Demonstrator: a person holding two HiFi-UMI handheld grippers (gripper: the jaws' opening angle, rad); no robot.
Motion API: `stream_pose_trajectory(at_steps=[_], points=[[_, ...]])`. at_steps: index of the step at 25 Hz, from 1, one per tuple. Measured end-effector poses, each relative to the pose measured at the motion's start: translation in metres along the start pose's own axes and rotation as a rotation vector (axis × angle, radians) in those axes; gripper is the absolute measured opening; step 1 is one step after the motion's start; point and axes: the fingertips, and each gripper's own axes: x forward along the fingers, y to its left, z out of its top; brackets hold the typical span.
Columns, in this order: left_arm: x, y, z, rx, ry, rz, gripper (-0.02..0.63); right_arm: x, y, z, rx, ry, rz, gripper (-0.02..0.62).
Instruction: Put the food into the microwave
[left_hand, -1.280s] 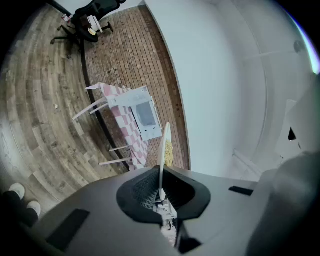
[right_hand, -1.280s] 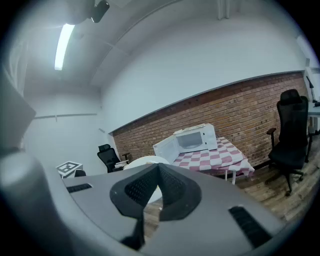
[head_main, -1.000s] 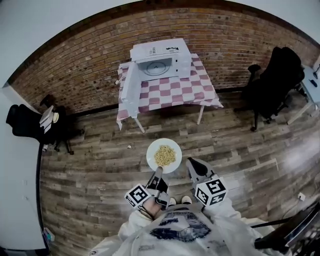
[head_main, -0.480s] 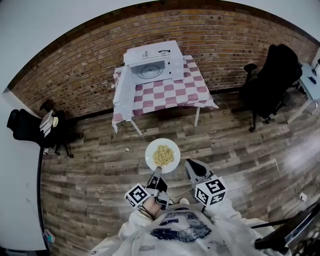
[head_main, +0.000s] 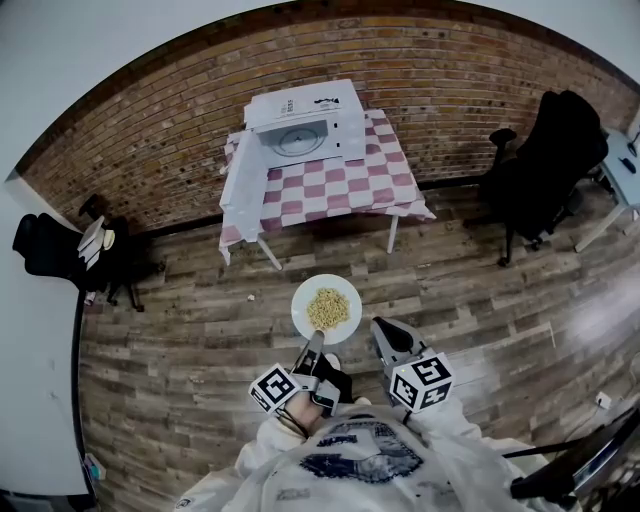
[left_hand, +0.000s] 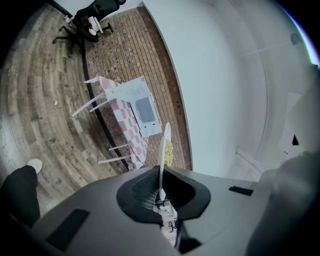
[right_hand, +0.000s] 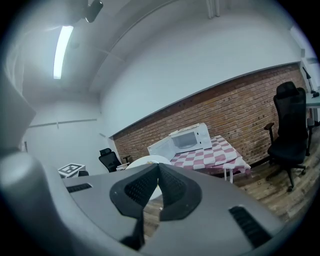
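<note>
A person stands on a brown plank wooden floor (head_main: 180, 330) with a grey two-jaw gripper in each hand. The left gripper (head_main: 312, 347) has its jaws clamped on the near rim of a round white plate (head_main: 346, 296), which reaches forward beyond the jaw tips; in the left gripper view the plate (left_hand: 164, 145) shows edge-on between them. A pile of pale yellow food (head_main: 327, 309) lies in the middle of the plate. The right gripper (head_main: 381, 328) sits just right of the plate, apart from it, jaws pressed together with nothing between them. Well ahead of both sets of jaws, a boxy white microwave (head_main: 300, 125) stands with its door (head_main: 243, 175) swung open on a table covered by a red-and-white checked cloth (head_main: 340, 190), against a brick wall (head_main: 450, 90).
</note>
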Motion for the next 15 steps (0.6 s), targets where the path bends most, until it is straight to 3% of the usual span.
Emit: stream_pose_trajectory(at_steps=[5, 13, 15], points=[[0.011, 0.022, 0.014, 0.016, 0.008, 0.075, 0.017, 0.022, -0.009, -0.002, 0.011, 0.027, 0.003, 0.015], [0.063, 0.018, 0.051, -0.049, 0.001, 0.006, 0.017, 0.074, -0.034, 0.009, 0.016, 0.056, -0.019, 0.014], [0.076, 0.026, 0.067, -0.029, 0.005, 0.029, 0.017, 0.092, -0.036, 0.011, 0.011, 0.064, -0.012, 0.014]])
